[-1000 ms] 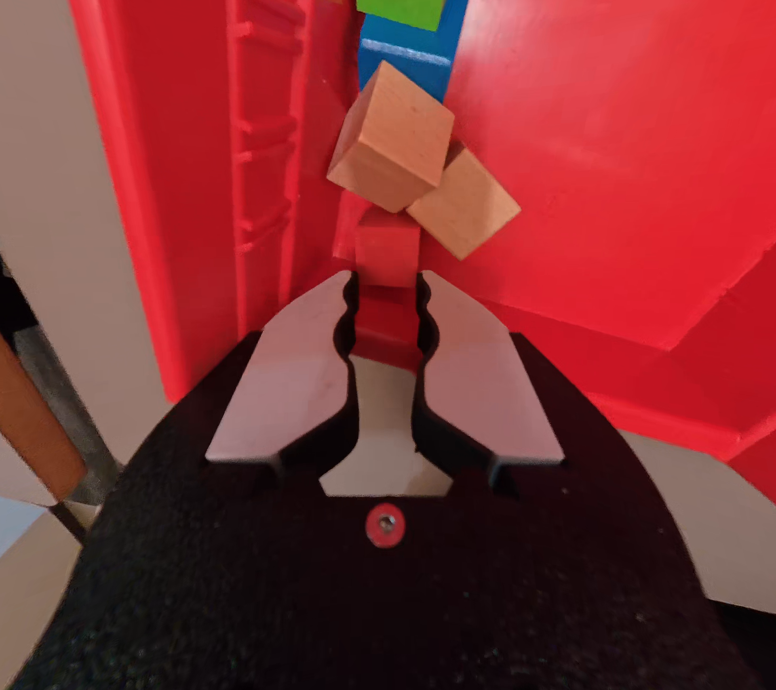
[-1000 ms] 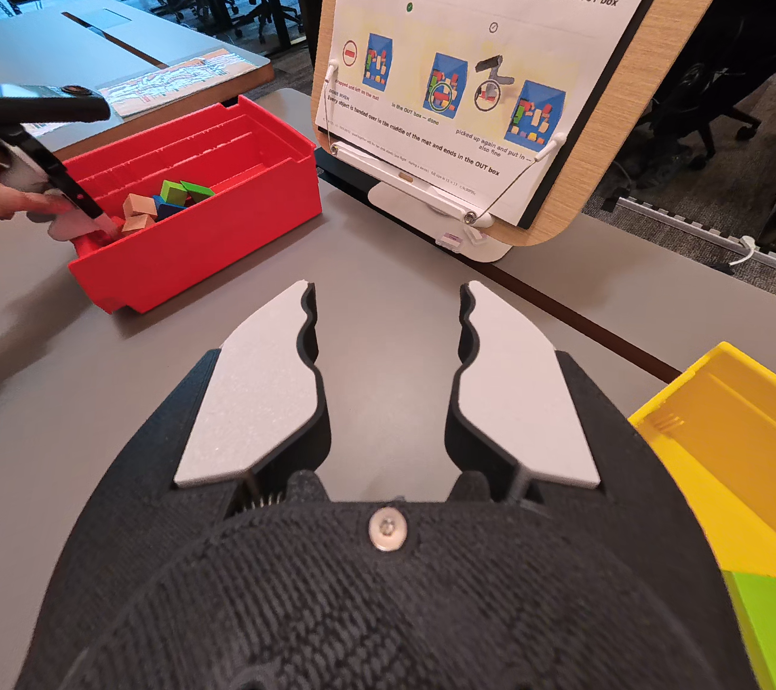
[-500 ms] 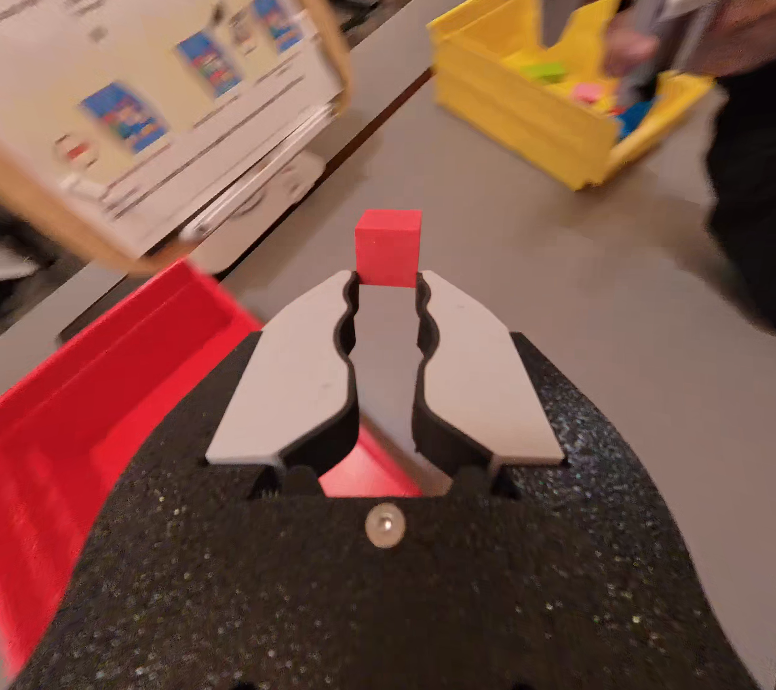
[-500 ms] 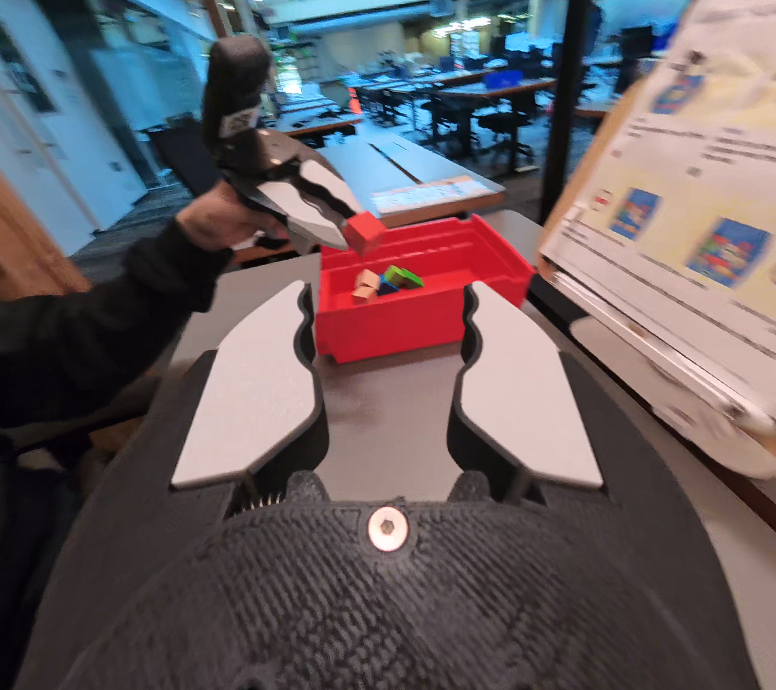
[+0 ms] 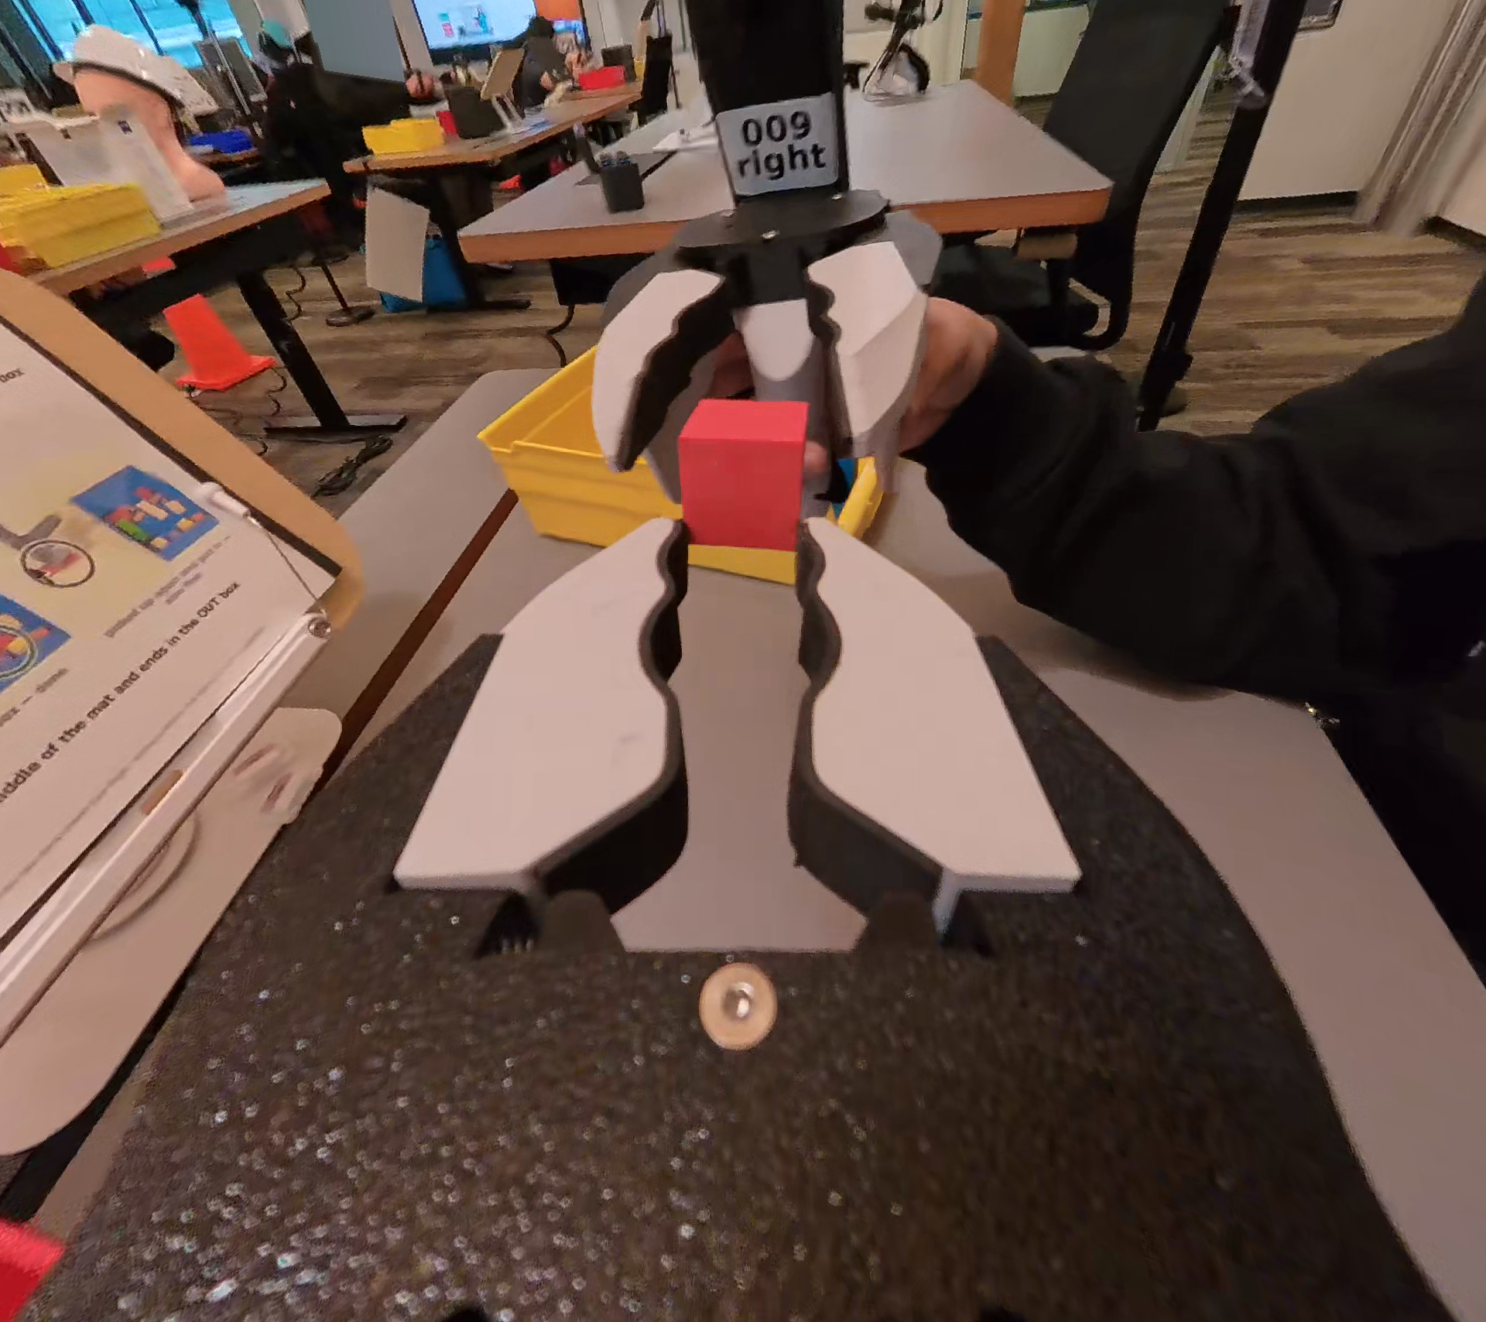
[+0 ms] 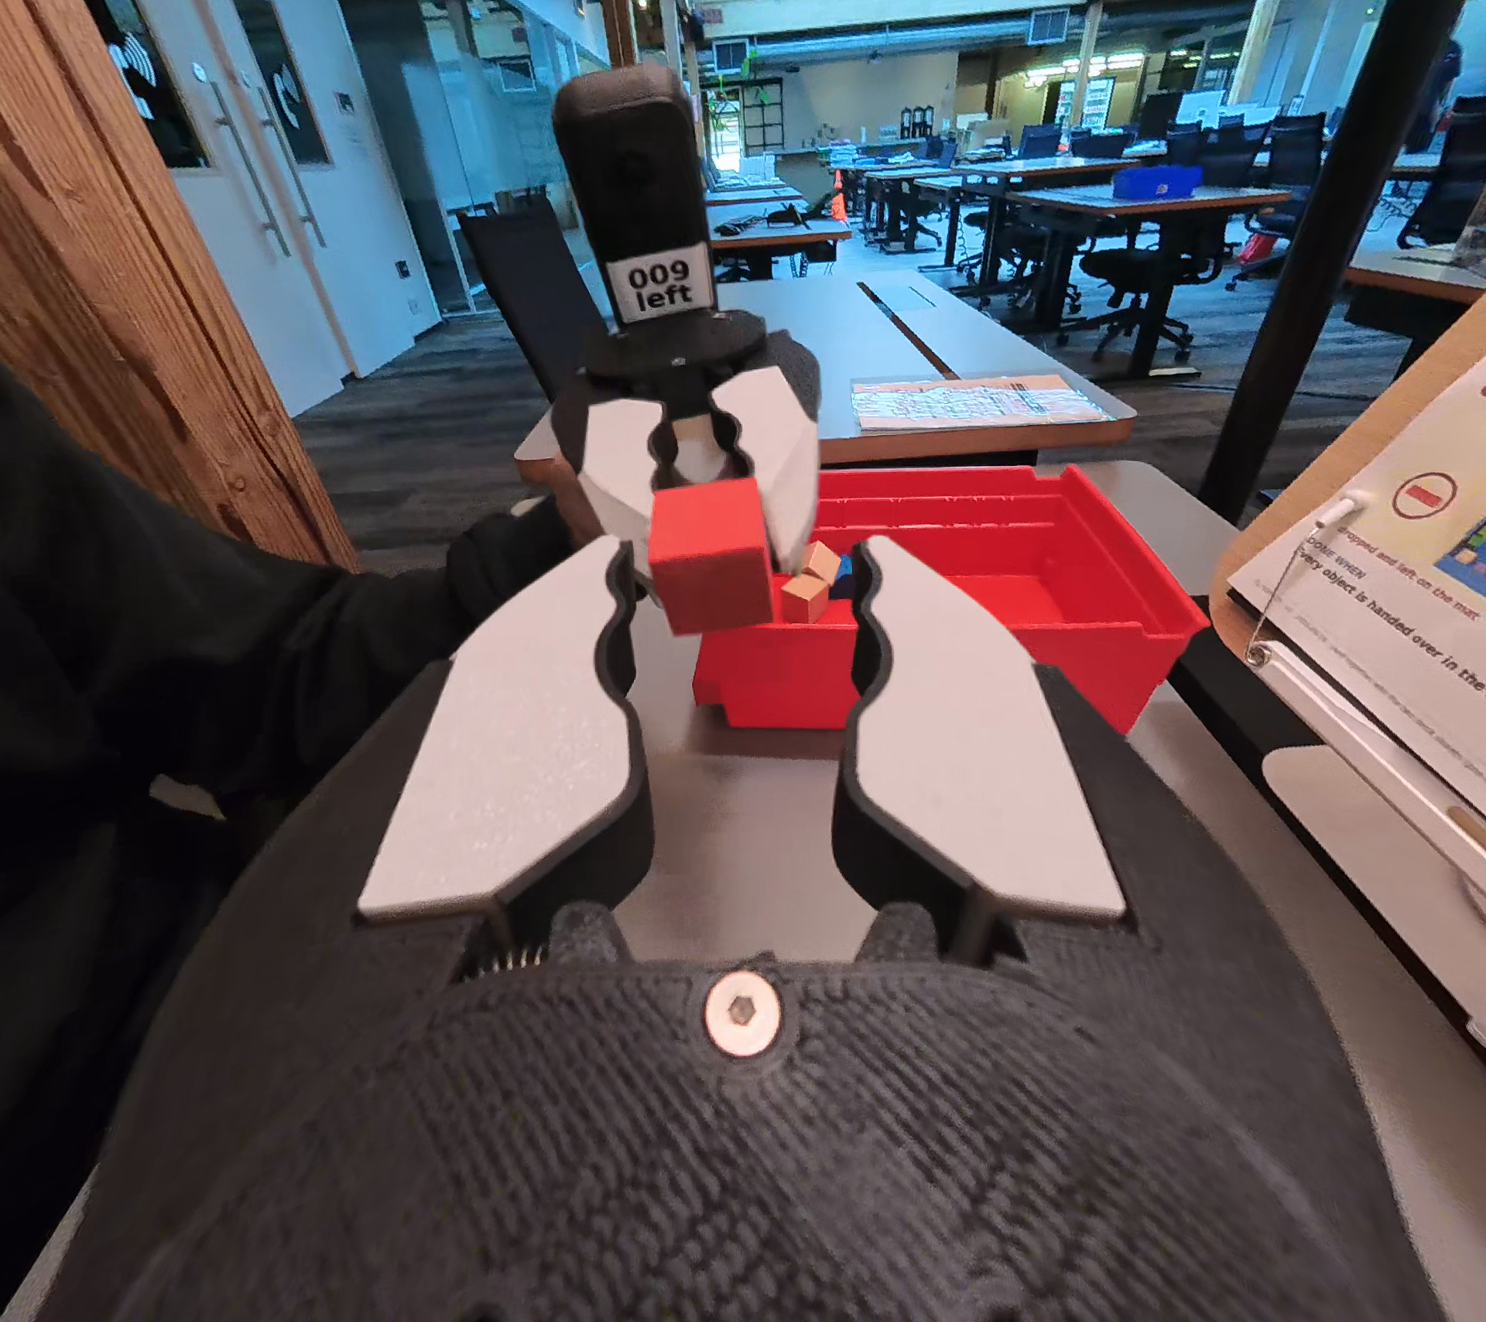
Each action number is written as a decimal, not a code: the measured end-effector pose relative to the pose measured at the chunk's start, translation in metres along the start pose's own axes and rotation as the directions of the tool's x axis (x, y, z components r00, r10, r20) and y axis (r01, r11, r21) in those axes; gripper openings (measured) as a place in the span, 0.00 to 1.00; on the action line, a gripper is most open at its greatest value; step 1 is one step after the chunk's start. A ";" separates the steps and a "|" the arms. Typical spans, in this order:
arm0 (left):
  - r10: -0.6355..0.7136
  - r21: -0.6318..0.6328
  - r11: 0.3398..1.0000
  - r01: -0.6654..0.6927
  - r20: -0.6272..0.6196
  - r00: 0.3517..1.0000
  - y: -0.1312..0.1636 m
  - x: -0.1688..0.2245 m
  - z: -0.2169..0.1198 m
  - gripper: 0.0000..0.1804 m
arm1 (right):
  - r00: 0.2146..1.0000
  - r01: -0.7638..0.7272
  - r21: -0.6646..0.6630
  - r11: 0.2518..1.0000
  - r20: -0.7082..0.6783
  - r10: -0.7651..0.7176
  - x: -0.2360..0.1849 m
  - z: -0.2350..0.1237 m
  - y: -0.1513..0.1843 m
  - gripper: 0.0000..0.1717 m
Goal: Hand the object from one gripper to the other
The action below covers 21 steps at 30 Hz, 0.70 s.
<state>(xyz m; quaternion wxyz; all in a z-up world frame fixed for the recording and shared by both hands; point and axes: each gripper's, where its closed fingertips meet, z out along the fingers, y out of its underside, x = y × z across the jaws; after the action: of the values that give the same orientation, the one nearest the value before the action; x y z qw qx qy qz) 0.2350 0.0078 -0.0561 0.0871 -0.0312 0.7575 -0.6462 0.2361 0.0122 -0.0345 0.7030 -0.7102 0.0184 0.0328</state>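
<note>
Red cube sits clamped in left gripper, between right gripper's spread fingers.

Left tool clamped on red cube, right tool facing it, fingers spread

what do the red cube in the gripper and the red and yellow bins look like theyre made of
Red cube, held by the left gripper: probably painted wood, given its matte, even colour and crisp edges, though that is uncertain. Red bin and yellow bin: moulded plastic, slightly glossy, with ribbed walls and rolled rims.
</note>
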 end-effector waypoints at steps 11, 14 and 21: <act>-0.037 0.014 0.999 0.036 0.120 0.992 -0.001 -0.019 0.004 0.18 | 0.993 -0.017 -0.040 0.999 -0.119 0.012 0.013 -0.009 -0.001 0.16; -0.086 -0.032 0.995 0.094 0.197 0.977 0.008 -0.031 -0.002 0.23 | 0.913 -0.063 -0.095 0.993 -0.407 0.019 0.054 -0.055 0.006 0.16; -0.267 0.033 0.963 0.267 0.230 0.936 0.017 -0.048 -0.016 0.24 | 0.317 -0.370 -0.178 0.912 -0.947 -0.056 0.126 -0.270 0.082 0.16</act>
<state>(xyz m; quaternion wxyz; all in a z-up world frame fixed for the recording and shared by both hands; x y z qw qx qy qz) 0.2808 0.0337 -0.0657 0.0868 -0.2093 0.7302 -0.6445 0.3616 -0.2565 -0.1229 0.4104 -0.7082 0.4839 -0.3096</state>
